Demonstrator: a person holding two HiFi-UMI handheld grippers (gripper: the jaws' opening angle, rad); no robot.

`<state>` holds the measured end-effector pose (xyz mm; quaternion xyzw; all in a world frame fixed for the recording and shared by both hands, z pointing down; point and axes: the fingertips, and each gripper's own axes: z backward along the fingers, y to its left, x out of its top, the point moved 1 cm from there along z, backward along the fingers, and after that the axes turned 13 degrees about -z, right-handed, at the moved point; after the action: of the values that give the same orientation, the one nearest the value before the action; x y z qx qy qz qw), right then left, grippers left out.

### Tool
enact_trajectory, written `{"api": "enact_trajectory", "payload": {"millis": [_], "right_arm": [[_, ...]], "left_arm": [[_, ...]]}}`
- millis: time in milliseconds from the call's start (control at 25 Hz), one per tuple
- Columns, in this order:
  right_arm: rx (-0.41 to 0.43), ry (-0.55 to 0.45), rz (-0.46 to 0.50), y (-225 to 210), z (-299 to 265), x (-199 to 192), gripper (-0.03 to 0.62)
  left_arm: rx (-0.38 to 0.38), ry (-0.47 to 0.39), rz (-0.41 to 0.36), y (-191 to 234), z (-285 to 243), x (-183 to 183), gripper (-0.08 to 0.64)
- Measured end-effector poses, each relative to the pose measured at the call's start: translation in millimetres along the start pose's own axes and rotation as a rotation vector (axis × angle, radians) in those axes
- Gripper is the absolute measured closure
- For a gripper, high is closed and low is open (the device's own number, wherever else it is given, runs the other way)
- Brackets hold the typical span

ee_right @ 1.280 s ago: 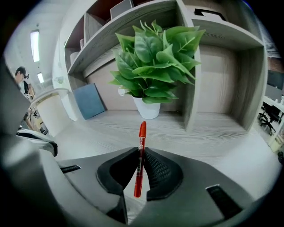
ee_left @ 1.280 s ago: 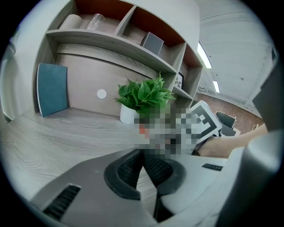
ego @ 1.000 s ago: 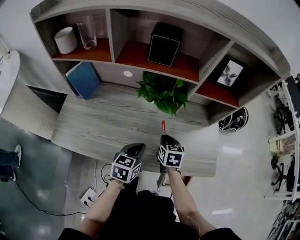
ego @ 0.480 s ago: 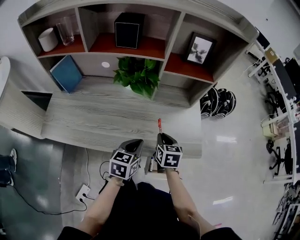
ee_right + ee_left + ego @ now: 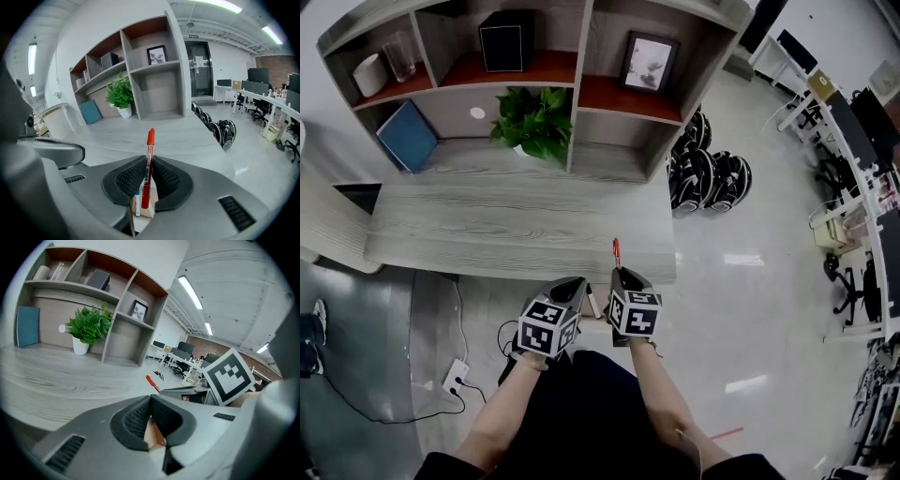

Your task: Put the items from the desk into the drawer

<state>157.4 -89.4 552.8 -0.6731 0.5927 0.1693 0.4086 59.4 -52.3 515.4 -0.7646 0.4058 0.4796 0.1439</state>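
Note:
A red pen (image 5: 616, 251) stands upright between the pads of my right gripper (image 5: 623, 274), which is shut on its lower barrel (image 5: 148, 161). The pen's cap (image 5: 150, 136) points toward the grey wooden desk (image 5: 516, 225). My left gripper (image 5: 573, 284) hangs beside it on the left with its pads together and nothing between them (image 5: 150, 399). Both hover just off the desk's front edge near its right end. Under the jaws I see a light wooden drawer (image 5: 149, 210) with a blue-and-white pen (image 5: 137, 201) lying in it.
Behind the desk stands a shelf unit with a potted plant (image 5: 530, 122), a blue book (image 5: 405, 134), a black box (image 5: 506, 39) and a framed picture (image 5: 649, 61). Black bags (image 5: 703, 178) lie on the floor at right. A power strip (image 5: 455, 375) with cables lies at lower left.
Both grippers have travelled right along the desk's front edge, the right one still carrying the red pen. The desk and shelves have slid left in the head view.

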Motion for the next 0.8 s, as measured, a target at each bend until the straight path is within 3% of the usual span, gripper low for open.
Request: {"api": "enact_trajectory", "payload": {"millis": [440,800], "right_arm": [[0.006,0.056,0.010,-36.2,46.2,-61.7,0.560],[0.042,0.141,0.031,-40.8,45.5,-115.6,0.558]], "left_arm": [[-0.001,0.035,0.082,-62.1,-4.3,-49.8,0.534],[0.030,0.098,0.162,-83.4,6.9,-106.3,0.535]]}}
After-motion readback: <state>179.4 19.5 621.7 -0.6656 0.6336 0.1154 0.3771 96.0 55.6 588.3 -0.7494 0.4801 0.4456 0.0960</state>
